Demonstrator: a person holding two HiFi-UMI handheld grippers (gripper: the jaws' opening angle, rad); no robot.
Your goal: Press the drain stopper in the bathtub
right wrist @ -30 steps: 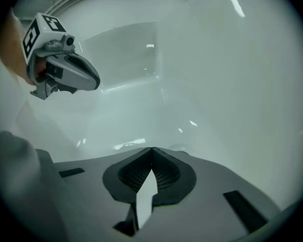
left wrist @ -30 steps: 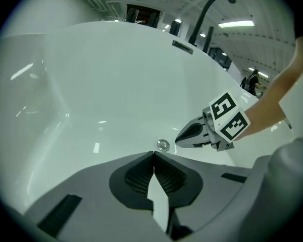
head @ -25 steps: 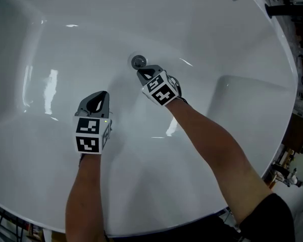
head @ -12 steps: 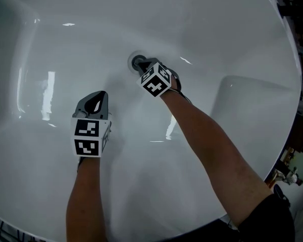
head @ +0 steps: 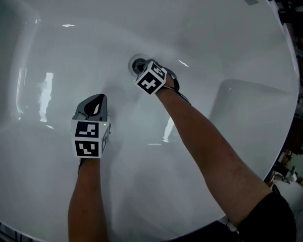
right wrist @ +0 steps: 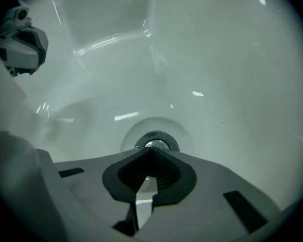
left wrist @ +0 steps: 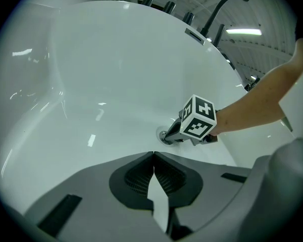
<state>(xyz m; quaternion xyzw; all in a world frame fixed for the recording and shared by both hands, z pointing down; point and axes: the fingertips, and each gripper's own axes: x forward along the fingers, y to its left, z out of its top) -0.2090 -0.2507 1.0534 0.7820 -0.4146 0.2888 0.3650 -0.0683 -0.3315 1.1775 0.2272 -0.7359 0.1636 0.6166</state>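
Low in the bathtub (head: 217, 44), the right gripper (right wrist: 151, 151) is held closed over the stiff, slick drain stopper (right wrist: 160, 141), best pressed centrally.

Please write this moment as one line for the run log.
scene: white bathtub | right gripper: shut, tips at drain stopper, contact unclear | left gripper: shut, empty, aside

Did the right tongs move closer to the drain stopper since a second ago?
Yes. In the head view the right tongs slid up-left toward the drain stopper: the tips were short of it before, now they overlap it.
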